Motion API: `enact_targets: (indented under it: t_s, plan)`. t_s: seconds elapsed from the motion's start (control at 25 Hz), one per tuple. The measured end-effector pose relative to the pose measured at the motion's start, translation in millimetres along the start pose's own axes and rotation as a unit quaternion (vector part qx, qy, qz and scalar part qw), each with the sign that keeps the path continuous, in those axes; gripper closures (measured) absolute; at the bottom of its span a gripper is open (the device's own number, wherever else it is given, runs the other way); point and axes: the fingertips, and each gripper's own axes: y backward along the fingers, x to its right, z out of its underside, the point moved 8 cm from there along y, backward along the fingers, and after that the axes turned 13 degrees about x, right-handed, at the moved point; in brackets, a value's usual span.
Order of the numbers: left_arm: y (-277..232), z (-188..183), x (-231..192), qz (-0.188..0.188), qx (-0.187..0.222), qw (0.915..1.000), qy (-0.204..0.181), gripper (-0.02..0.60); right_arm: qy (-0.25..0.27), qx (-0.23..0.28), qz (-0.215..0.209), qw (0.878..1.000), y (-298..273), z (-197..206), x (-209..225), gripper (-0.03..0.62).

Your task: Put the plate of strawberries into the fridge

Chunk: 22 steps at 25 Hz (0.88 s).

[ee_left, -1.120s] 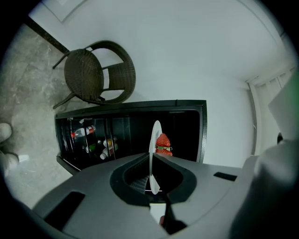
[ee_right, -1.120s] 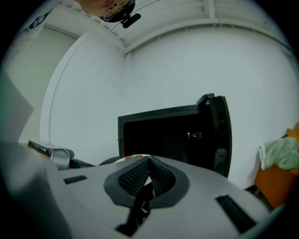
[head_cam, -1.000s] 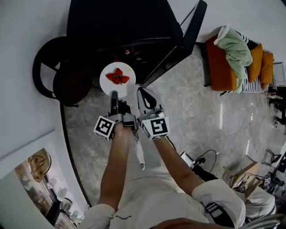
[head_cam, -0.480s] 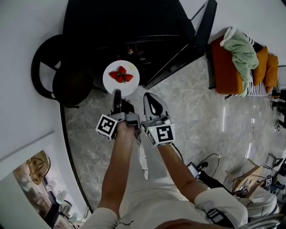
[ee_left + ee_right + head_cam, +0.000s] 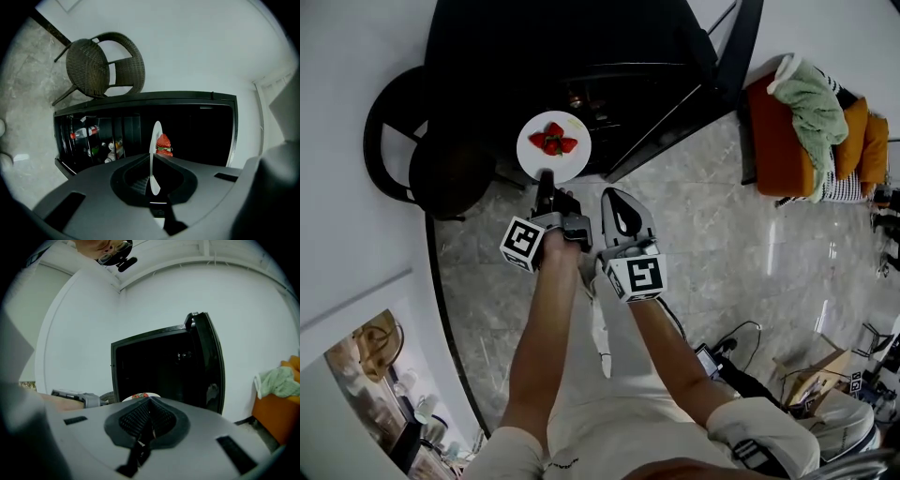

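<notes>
Wicker chair [image 5: 427,159]: dark, round-backed, on the pale stone floor [image 5: 703,206] against the white wall, just left of the fridge. No part in the task.

Left gripper [image 5: 546,178]: jaws clamped on the near rim of the plate [image 5: 534,161], which juts forward from them and is carried by nothing else. In the left gripper view the plate shows edge-on between the pads.

Plate: white, round, held close to level in front of the fridge opening, not yet inside.

Strawberries [image 5: 554,142]: a small red heap with green tops at the middle of the plate, clear of its rim.

Right gripper [image 5: 612,194]: just beside the left one, jaws together on nothing, touching neither plate nor fridge.

Fridge [image 5: 572,47]: black, low, standing open. The interior is dark, with bottles [image 5: 86,132] and small containers showing faintly at one side. Which shelf is free I cannot tell.

Fridge door [image 5: 213,371]: swung wide to the right, well out of the plate's path.

Orange seat [image 5: 783,155]: far right, a green cloth [image 5: 811,108] draped over it. Unconnected.

Step in hand, by my judgement: the carry, with the plate at the mouth of the fridge and the placing not begun. The next move calls for the left gripper to take the plate forward into the opening, level so the fruit does not roll. It should then go down onto a bare shelf, and only then should the jaws part. A grip on one side of the rim leaves little margin against tipping.
</notes>
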Motion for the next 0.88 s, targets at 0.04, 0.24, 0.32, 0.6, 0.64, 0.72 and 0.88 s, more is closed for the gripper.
enact_targets:
  t_s: [0.04,0.24,0.32,0.6,0.64,0.72,0.88]
  plan:
    - [-5,1,-2,0.0,-0.002,1.0,-0.002,0.572,0.0,-0.001,0.0,1.0,0,0,1,0.582]
    - [-27,7,-11,-0.011,-0.005,0.9997,-0.019,0.572,-0.005,-0.008,-0.004,1.0,3,-1,1,0.582]
    - [-32,8,-16,-0.022,0.0,0.9997,-0.01,0.572,-0.008,-0.008,-0.004,1.0,5,-1,1,0.582]
    - [-58,13,-33,-0.036,0.013,0.9993,-0.007,0.572,-0.012,-0.006,-0.011,1.0,4,-1,4,0.582]
    - [-61,14,-34,-0.036,0.011,0.9992,-0.01,0.572,-0.012,-0.005,-0.01,1.0,5,-2,4,0.582]
    - [-67,17,-37,-0.038,0.008,0.9992,-0.007,0.572,-0.01,-0.005,-0.011,1.0,6,-3,4,0.582]
    - [-75,18,-39,-0.038,0.013,0.9992,-0.005,0.572,-0.009,-0.004,-0.012,1.0,6,-4,5,0.582]
